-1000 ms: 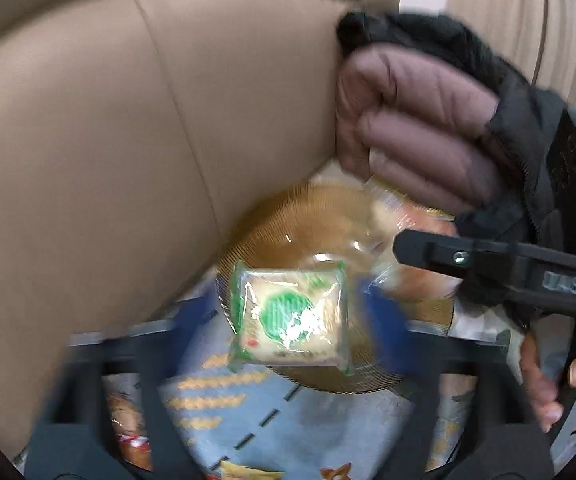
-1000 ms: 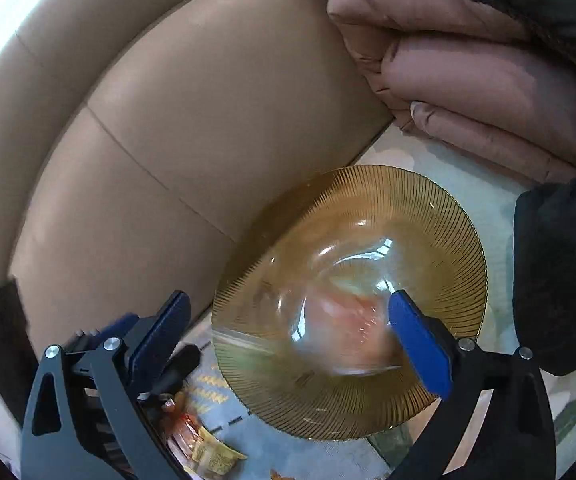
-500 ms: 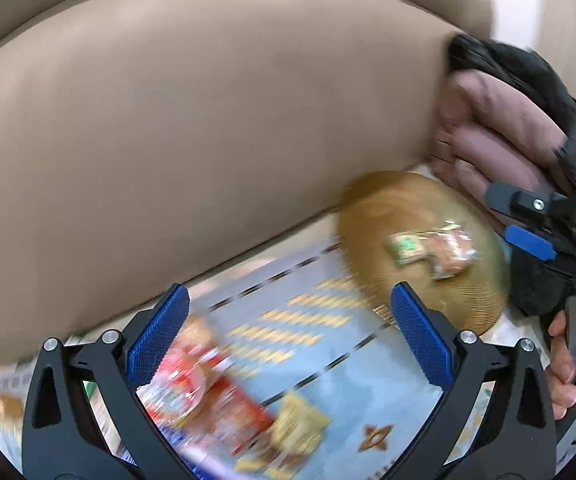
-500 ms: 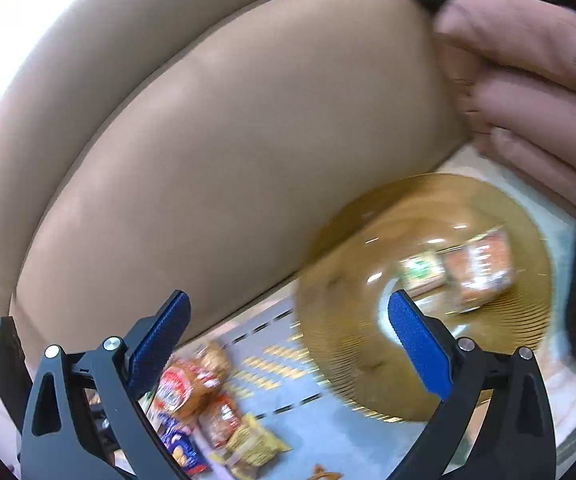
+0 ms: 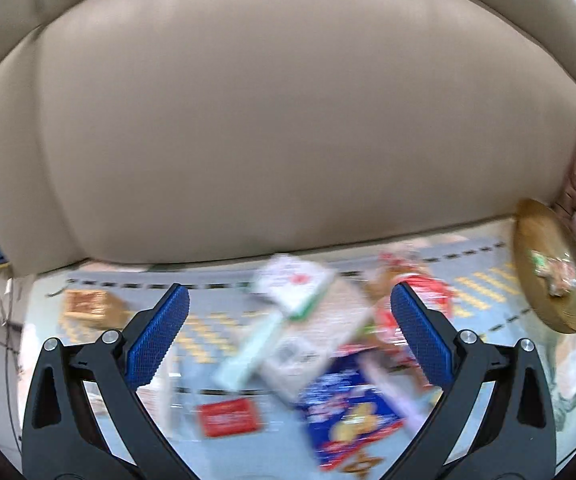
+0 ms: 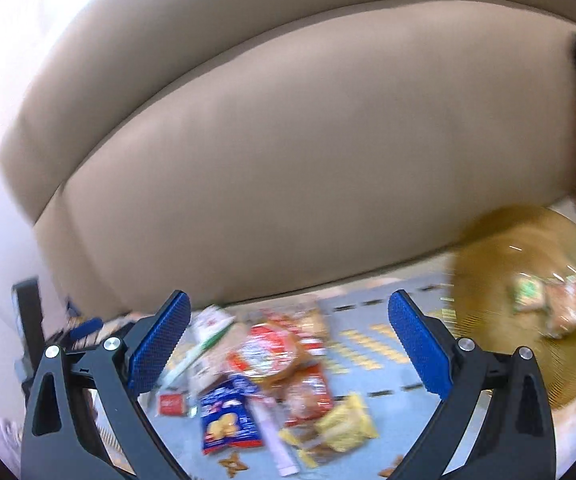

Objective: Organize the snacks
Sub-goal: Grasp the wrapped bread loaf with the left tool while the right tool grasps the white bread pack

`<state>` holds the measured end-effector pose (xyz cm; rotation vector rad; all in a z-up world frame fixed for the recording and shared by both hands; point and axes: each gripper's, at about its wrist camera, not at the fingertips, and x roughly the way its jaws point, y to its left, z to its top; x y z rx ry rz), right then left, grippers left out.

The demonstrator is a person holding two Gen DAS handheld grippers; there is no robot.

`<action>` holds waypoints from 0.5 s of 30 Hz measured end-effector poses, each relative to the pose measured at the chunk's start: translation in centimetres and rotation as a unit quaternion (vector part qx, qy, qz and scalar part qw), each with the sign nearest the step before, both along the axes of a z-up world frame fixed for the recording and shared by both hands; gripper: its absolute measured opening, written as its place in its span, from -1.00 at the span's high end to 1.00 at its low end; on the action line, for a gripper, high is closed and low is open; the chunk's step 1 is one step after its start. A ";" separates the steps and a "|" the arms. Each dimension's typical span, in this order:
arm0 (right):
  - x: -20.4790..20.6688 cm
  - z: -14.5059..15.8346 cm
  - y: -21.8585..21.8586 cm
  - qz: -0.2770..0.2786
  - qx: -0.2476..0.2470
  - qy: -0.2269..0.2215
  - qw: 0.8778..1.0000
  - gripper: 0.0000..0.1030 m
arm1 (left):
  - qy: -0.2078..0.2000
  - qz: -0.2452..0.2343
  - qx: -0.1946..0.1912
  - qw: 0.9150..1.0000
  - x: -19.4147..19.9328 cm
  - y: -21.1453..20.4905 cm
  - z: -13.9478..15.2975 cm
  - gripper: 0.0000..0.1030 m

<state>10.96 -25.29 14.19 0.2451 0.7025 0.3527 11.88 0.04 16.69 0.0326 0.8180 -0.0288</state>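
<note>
- The left gripper (image 5: 285,336) is spread wide with nothing between its blue pads; the right gripper (image 6: 288,342) is likewise released and empty.
- Below both lies the snack pile (image 6: 271,376), loose on a blue patterned cloth (image 6: 392,408) beside the plate.
- The packets look light, soft and crinkly, probably slippery; pinching a sealed edge seems safer than squeezing the middle. The blue packet (image 6: 227,420) lies topmost.
- A white carton (image 5: 300,320) looks stiffer; take it across its narrow sides.
- The amber plate (image 6: 488,280) to the right already holds two packets (image 6: 548,300).
- The beige sofa back (image 5: 279,140) rises close behind, limiting reach; overlapping packets may drag along.
</note>
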 end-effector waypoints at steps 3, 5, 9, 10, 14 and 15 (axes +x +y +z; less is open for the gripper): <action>0.8 -0.2 4.8 0.085 -0.016 0.005 0.996 -0.91 | 0.006 0.028 -0.001 1.000 0.2 4.1 -0.1 -0.94; 1.3 -0.6 9.1 0.163 -0.046 0.013 0.985 -0.91 | 0.011 0.044 -0.003 0.999 0.2 6.8 -0.3 -0.94; 1.6 -2.8 18.2 0.319 -0.134 0.051 0.937 -0.91 | 0.041 0.064 -0.019 0.997 0.5 12.5 -1.6 -0.94; 1.3 -3.8 20.9 0.361 -0.164 0.062 0.916 -0.91 | 0.052 0.068 -0.021 0.996 0.7 14.0 -2.2 -0.94; -0.7 -7.4 28.7 0.485 -0.222 0.098 0.840 -0.91 | 0.073 0.084 -0.008 0.994 1.0 18.9 -4.7 -0.94; -1.0 -8.4 30.5 0.500 -0.239 0.104 0.826 -0.91 | 0.076 0.087 -0.008 0.993 1.0 19.9 -5.2 -0.94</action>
